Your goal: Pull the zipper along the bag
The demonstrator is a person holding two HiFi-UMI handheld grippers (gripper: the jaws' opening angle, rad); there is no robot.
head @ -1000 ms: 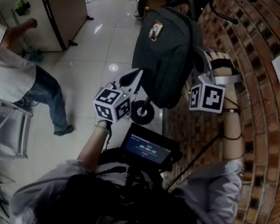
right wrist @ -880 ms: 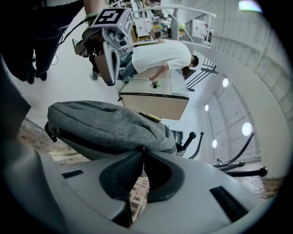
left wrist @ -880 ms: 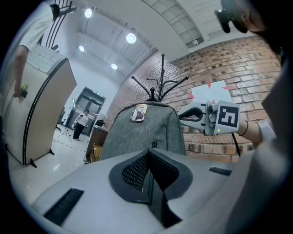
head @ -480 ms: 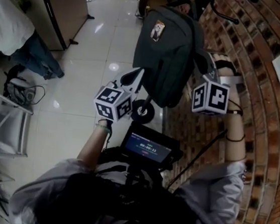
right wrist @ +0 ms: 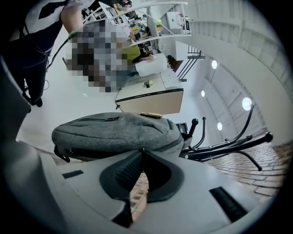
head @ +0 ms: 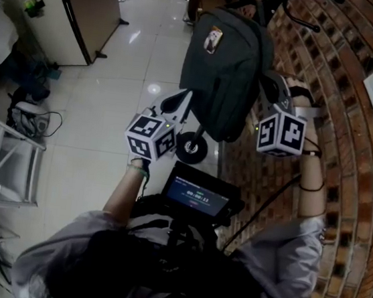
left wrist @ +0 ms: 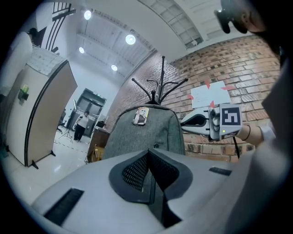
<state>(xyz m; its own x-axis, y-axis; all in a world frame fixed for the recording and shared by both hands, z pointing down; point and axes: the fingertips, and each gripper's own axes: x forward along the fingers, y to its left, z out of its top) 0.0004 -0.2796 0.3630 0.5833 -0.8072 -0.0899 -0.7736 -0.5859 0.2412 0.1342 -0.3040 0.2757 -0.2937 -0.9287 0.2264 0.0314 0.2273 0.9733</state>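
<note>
A grey backpack (head: 222, 75) (left wrist: 142, 137) (right wrist: 114, 132) hangs on a black coat stand (right wrist: 229, 146) against a brick wall. My right gripper (head: 268, 81) (right wrist: 143, 151) is at the bag's right side. Its jaws are shut, and their tips meet on the dark zipper line there. The zipper pull itself is hidden between the pads. My left gripper (head: 187, 96) (left wrist: 149, 153) is in front of the bag's lower left edge and points up at its front. Its pads are together, and I see nothing held between them.
The brick wall (head: 342, 198) fills the right side, with papers pinned on it. A tall beige cabinet (head: 75, 10) stands at the back left and a metal rack (head: 2, 169) at the near left. A small screen (head: 197, 197) sits at the person's chest. The floor is glossy tile.
The right gripper and the bag have shifted slightly to the right. The person at the left has left the head view. The left gripper has stayed put.
</note>
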